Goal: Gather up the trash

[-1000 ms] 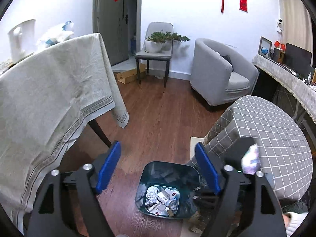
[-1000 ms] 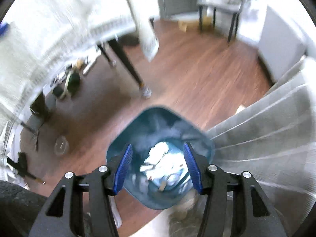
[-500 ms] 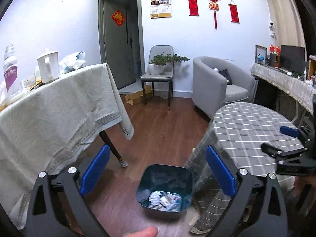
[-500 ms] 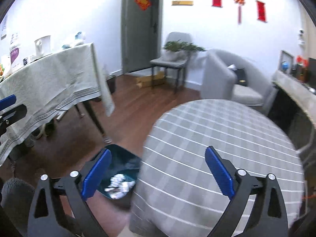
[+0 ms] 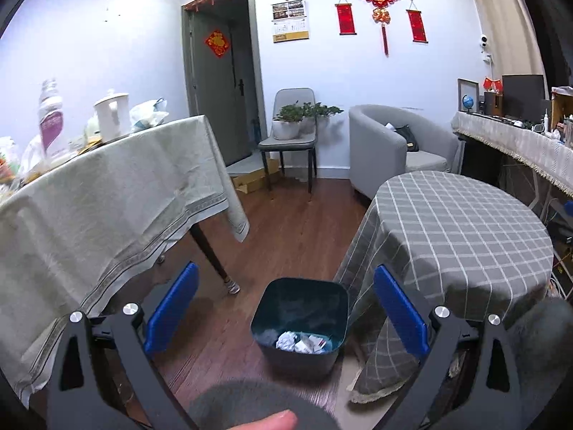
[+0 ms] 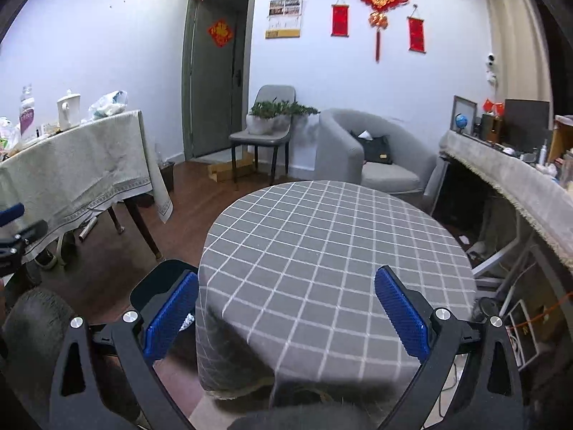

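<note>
Both tools are spread wide with nothing between the blue pads. The left tool (image 5: 284, 304) frames the dark teal bin (image 5: 301, 322) in the lower middle of its view; the right tool (image 6: 286, 308) looks out over the checked round surface (image 6: 340, 251), with the bin (image 6: 157, 283) only a dark edge showing behind its left pad at lower left. The right tool's jaws have just been opening, and the left's too, each with nothing caught in them.

The trash (image 5: 302, 342) lies in the bottom of the bin: crumpled white paper and small printed wrappers, heaped toward the near wall. My read is that this stuff is feather-light and soft. It will crush under the pads rather than resist, and a loose wrapper could slither out, so a pinch across the bulk of a paper ball looks the safest hold. Nothing fragile there as far as I can tell.

The checked surface shows bare in both views, with no scrap on it that I can make out. So the collecting looks largely done.

Relative to the left tool, the trash sits below and just ahead, between the lines of the two pads but well down inside the bin walls. The bin stands on the wood floor, just beside the hanging edge of the checked cloth. From the right tool it is off to the lower left, mostly hidden.
</note>
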`<state>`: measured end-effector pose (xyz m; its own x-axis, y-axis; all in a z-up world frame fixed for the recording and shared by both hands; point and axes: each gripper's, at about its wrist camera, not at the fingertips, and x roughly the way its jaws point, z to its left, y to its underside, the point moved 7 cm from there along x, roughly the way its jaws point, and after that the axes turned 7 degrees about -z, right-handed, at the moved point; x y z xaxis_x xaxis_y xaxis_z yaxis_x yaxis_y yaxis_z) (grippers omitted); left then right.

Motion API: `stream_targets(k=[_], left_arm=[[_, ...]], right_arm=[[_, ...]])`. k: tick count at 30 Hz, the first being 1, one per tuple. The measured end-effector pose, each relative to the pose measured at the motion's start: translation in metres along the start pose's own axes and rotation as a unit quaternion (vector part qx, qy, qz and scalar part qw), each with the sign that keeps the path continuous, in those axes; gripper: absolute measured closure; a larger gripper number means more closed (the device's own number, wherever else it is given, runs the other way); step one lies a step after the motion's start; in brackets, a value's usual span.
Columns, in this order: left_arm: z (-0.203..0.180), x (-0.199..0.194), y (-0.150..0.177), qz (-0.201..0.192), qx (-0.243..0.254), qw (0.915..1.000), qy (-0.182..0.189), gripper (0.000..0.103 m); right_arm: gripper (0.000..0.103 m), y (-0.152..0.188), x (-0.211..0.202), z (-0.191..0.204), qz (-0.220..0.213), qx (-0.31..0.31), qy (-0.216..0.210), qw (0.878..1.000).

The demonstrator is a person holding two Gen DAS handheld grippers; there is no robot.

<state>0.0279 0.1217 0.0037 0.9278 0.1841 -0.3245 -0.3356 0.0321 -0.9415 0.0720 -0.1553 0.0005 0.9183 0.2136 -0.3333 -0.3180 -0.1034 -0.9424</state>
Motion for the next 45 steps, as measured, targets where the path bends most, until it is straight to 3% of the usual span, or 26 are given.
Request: stream_targets(k=[6,10,13,19,45], left_arm=[[0.004,-0.012,0.013,0.001,-0.009,0.9998,-0.015,0.003],[-0.002,-0.018,0.019,0.0,-0.003,1.0,-0.005,0.003],[-0.007,-0.015,0.028,0.017,-0.006,0.9998,0.002,0.003],[-0.015,-0.017,0.03,0.015,0.008,0.9998,0.005,0.003],[-0.009,-0.015,0.034,0.025,-0.007,0.9997,0.006,0.003]], right_arm=[[0.004,0.021,-0.026,-0.009,0.001,0.006,0.002,1.0],[0.004,0.027,-0.035,-0.016,-0.007,0.022,-0.004,1.0],[0.004,0.033,-0.032,-0.015,0.0,0.023,-0.021,1.0],[0.004,0.036,-0.028,-0.016,0.007,0.032,-0.033,0.999],[0.003,0.039,-0.026,-0.014,0.015,0.022,-0.037,0.999]])
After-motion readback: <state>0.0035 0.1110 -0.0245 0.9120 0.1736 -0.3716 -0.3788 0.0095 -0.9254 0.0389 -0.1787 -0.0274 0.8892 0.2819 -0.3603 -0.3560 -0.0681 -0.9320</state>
